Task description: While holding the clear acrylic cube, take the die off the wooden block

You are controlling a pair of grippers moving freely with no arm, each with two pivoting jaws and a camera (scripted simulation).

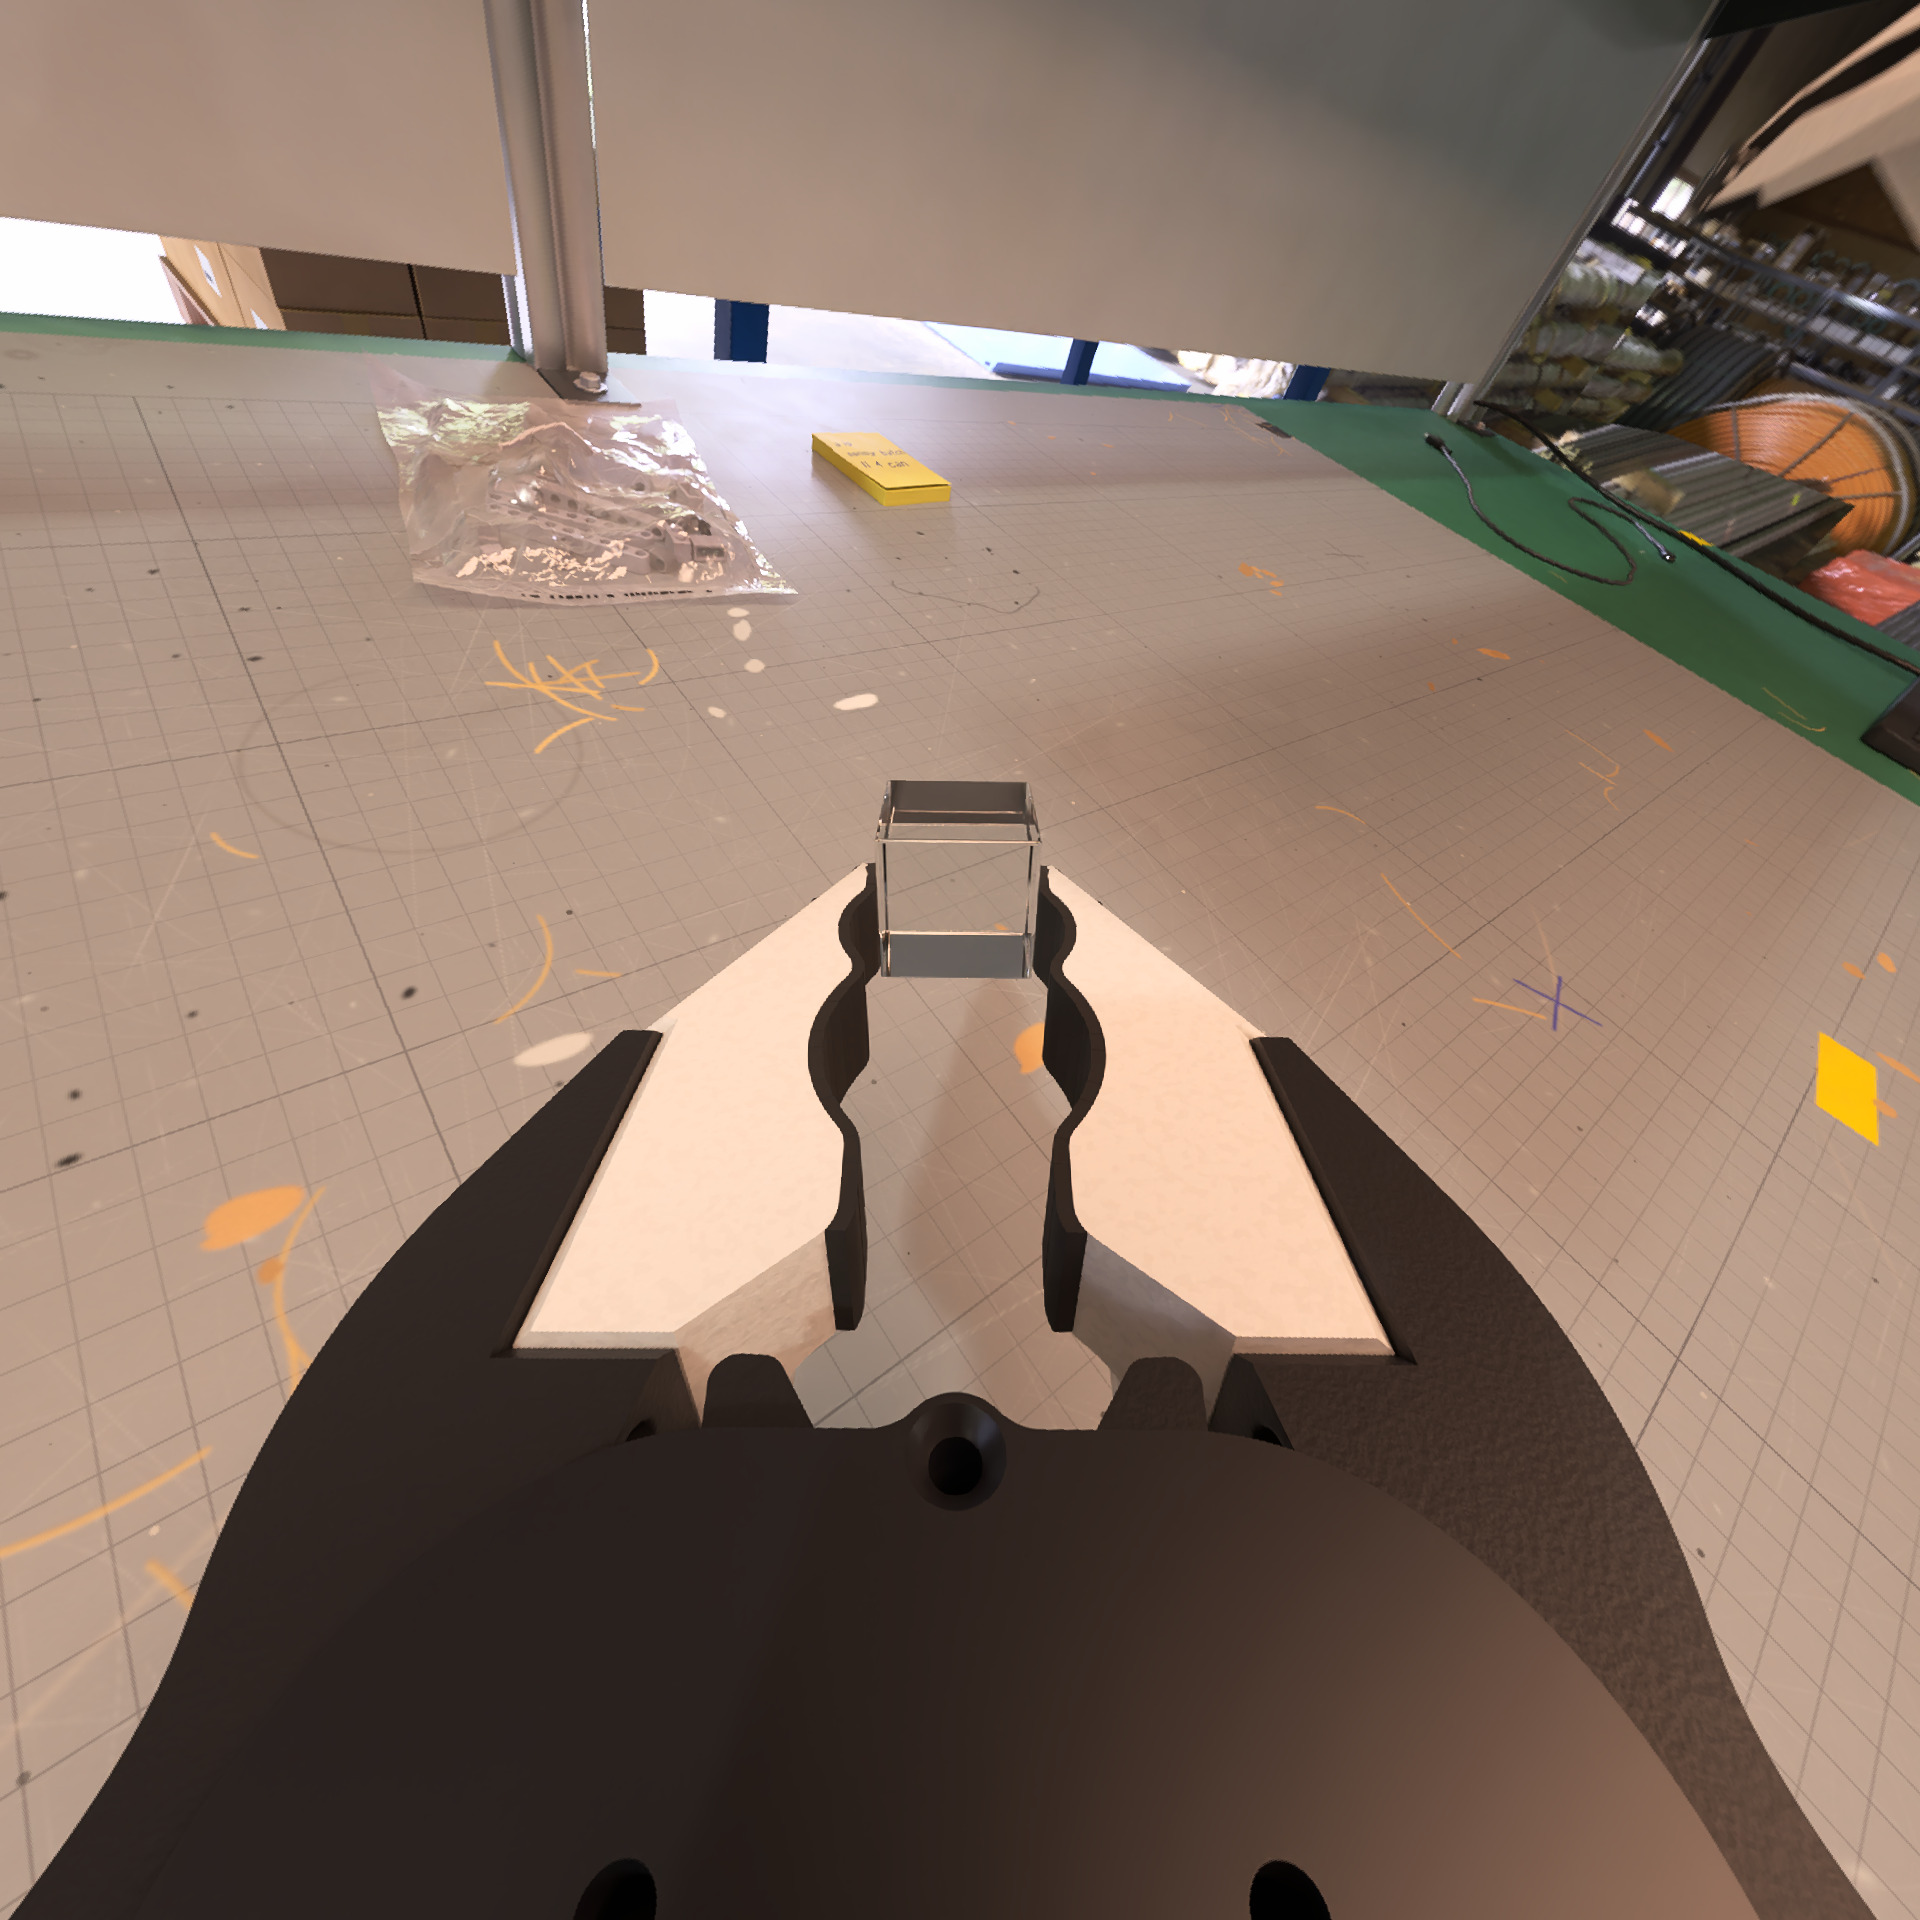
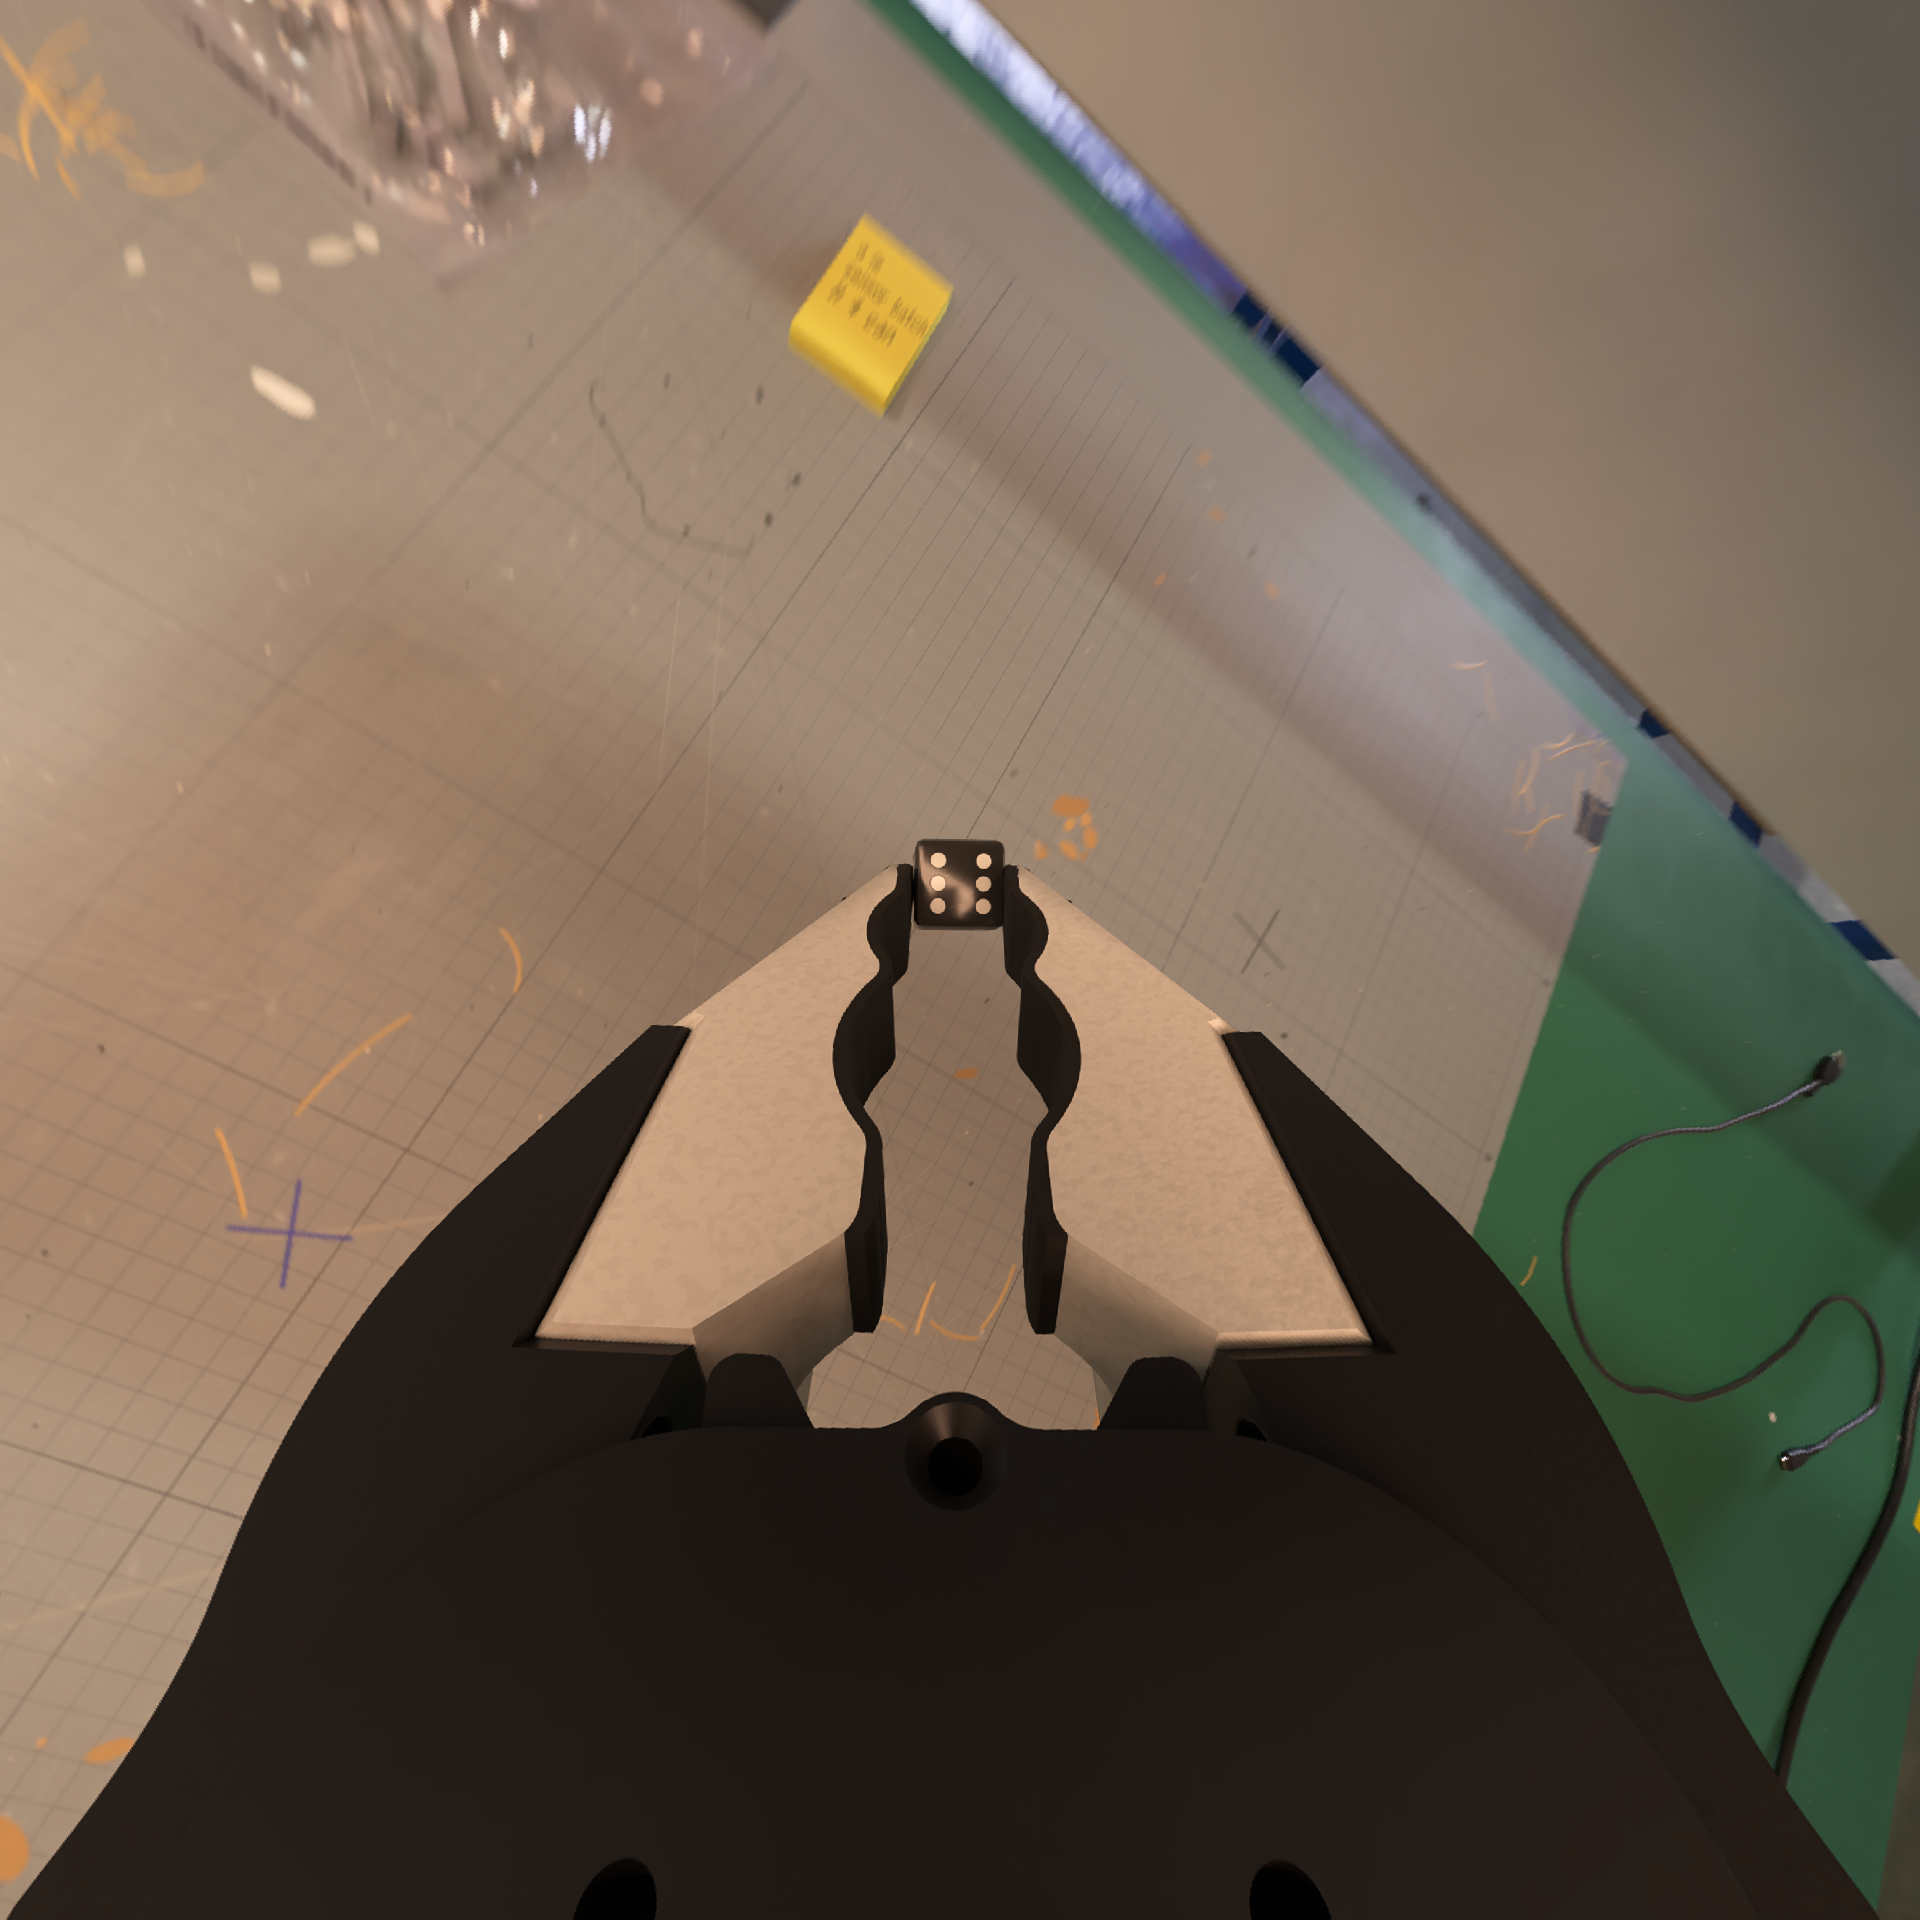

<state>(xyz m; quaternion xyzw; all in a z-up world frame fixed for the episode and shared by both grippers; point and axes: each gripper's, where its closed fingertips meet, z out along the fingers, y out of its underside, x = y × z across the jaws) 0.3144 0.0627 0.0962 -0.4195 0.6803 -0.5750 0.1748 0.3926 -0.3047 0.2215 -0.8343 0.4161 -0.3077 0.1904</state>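
Left gripper [image 1: 957, 914] clamping clear acrylic cube [image 1: 957, 883] squarely, right gripper [image 2: 958, 883] pinching die [image 2: 958, 883] — six-face camera-ward

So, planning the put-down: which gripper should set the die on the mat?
Right. The right gripper already pinches the die above the mat; the left gripper is full with the cube.

The left tool [image 1: 957, 914] is up off the desk [image 1: 312, 935], pointing forward and a bit down. Its two fingers press on both sides of the clear cube [image 1: 957, 894] at their tips. The right tool [image 2: 958, 896] points down more steeply. Its fingers are closer together and pinch the small black die [image 2: 958, 883] at their tips.
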